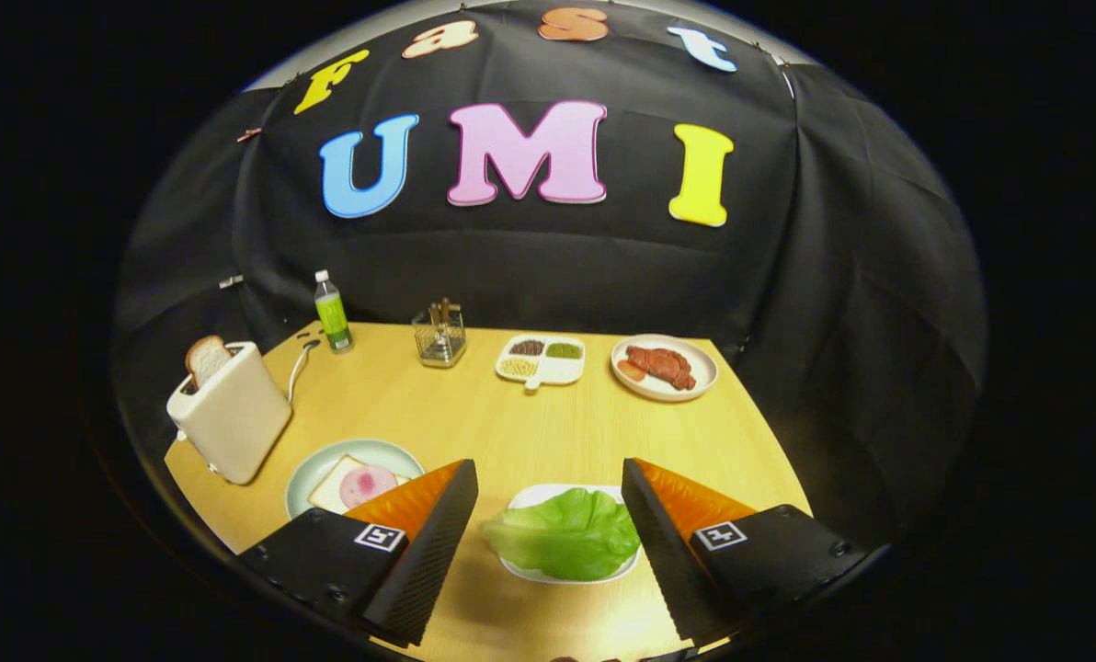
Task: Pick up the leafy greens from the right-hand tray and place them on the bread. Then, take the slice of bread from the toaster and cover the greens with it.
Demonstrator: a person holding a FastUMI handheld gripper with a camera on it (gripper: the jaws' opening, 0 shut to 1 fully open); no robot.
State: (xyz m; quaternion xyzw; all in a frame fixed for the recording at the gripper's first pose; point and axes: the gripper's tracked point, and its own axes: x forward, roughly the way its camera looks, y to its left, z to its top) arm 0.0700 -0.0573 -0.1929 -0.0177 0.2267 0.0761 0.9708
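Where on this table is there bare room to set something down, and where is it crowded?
The widest bare patch of table lies mid-table, between the back row and the leafy greens. Another lies right of the greens, before the meat plate. The left side is crowded: toaster and bread plate sit close. The open gripper has its fingers either side of the greens.

Green leafy greens point(566, 533) on a white tray point(548, 572), cream toaster point(233, 418), pale wooden table point(511, 423).
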